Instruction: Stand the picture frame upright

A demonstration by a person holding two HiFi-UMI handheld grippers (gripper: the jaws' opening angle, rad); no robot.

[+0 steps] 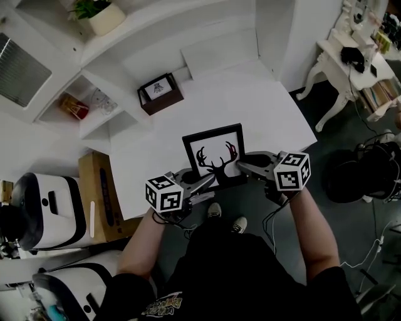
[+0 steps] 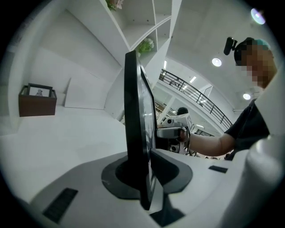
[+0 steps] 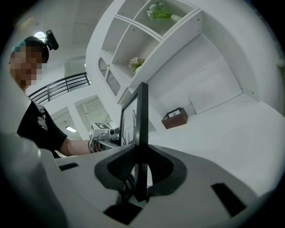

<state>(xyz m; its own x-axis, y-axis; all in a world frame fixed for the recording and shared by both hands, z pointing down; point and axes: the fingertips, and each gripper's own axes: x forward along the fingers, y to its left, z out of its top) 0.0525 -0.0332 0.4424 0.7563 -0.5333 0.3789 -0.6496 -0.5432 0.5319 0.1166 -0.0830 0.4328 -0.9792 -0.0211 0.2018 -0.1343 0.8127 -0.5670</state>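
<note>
**Desk:** Where is the picture frame right now?

**Me:** I have the picture frame up on edge at the near edge of the white table. It is close to upright, with its face turned toward me. The picture is a black antlered deer head on white, in a black border. From the head view I can't tell whether the bottom rail touches the tabletop.

**Desk:** And the tongs?

**Me:** Both are clamped on it. My left gripper has the lower left corner and my right gripper has the lower right side. In each gripper view the frame's black edge rises straight out from between the jaws, and the dark pads sit against its two faces.

**Desk:** Can you see one gripper from the other?

**Me:** Yes. The left gripper view looks past the frame to the right gripper and its marker cube, with my forearm behind it. The right gripper view shows the left one the same way, beyond the frame's edge.

**Desk:** Anything else on the table?

**Me:** Just a brown box holding a small white card. It sits well behind the frame, toward the back wall. At the far left a white shelf unit carries a potted plant on top.
</note>
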